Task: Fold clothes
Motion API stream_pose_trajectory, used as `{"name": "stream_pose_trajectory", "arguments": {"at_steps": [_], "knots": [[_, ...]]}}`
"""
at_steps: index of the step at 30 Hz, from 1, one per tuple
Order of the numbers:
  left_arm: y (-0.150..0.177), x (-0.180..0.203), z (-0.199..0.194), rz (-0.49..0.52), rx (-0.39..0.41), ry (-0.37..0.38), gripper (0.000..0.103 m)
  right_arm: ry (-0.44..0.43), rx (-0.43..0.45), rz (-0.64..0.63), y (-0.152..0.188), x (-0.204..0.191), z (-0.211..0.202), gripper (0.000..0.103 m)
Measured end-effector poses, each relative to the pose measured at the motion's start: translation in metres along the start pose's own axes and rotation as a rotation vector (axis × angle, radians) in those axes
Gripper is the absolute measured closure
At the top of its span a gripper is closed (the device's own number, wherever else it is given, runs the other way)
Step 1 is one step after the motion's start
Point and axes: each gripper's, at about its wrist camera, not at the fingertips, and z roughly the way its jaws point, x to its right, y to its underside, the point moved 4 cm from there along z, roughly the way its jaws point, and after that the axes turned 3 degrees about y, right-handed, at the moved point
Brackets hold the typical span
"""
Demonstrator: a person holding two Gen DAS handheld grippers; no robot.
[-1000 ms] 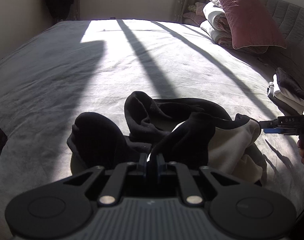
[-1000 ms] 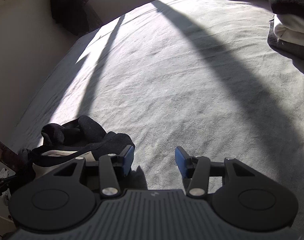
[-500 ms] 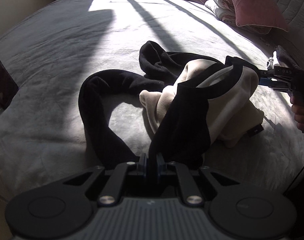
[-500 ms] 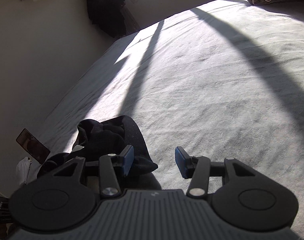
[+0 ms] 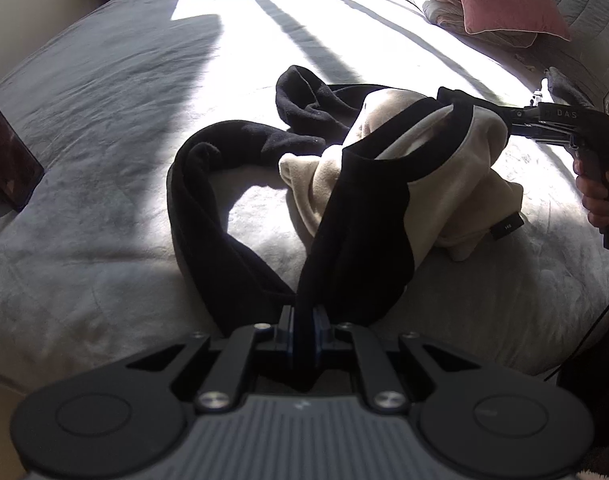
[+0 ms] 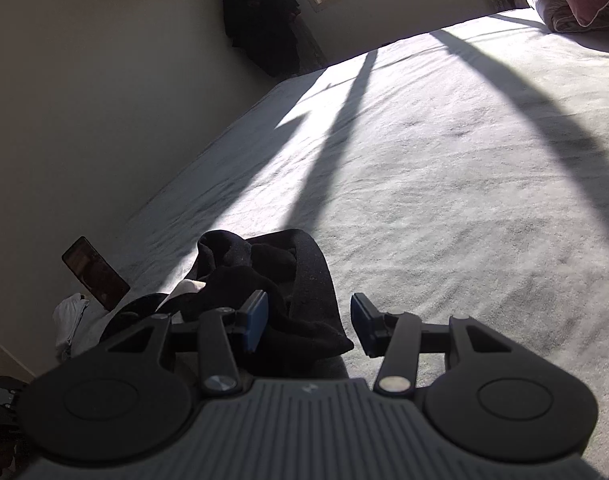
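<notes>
At the bottom centre of the left wrist view, the left hand-held gripper [image 5: 304,334] was pinched tight on a black fold of the sweater [image 5: 384,184], lifting that part off the bed [image 5: 104,120], probably to shake the garment out of its tangle. Just beyond, a black sleeve looped down onto the grey cover in the middle of the frame, and the cream body bunched up to its right, plainly not flat and not folded. At the right edge the right hand-held gripper [image 5: 504,118] reached in against the dark collar trim; its own view showed its jaws standing apart with black cloth at the left pad, so it looked poised to take a second hold rather than gripping. In the upper right, a pink pillow [image 5: 504,0] leaned on stacked bedding.
</notes>
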Motion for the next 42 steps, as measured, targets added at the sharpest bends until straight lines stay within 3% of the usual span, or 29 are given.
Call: {"name": "stream_pose_trajectory", "arguments": {"at_steps": [4,10,18,21,23,26,32,42], "knots": [[0.009,-0.013,-0.006,-0.035,-0.008,-0.017,0.094,-0.038,-0.043,-0.149,0.011,-0.023,0.003,0.052],[0.020,-0.024,-0.009,-0.075,-0.009,-0.027,0.094,0.008,-0.108,-0.426,0.042,-0.056,0.019,0.052],[0.022,-0.027,-0.006,-0.104,0.015,-0.024,0.094,-0.004,-0.125,-0.517,0.051,-0.064,0.021,0.056],[0.022,-0.028,-0.005,-0.120,0.026,-0.023,0.094,-0.031,-0.165,-0.553,0.059,-0.070,0.025,0.085],[0.022,-0.029,-0.006,-0.133,0.042,-0.029,0.094,-0.003,-0.172,-0.593,0.066,-0.077,0.027,0.091],[0.021,-0.029,-0.012,-0.150,0.082,-0.054,0.094,0.062,-0.128,-0.591,0.063,-0.081,0.020,0.095],[0.009,-0.019,-0.040,-0.113,0.243,-0.168,0.094,0.200,0.079,-0.497,0.033,-0.072,-0.033,0.096],[-0.037,0.010,-0.096,-0.012,0.483,-0.255,0.094,0.324,0.343,-0.469,0.007,-0.089,-0.109,0.098]]}}
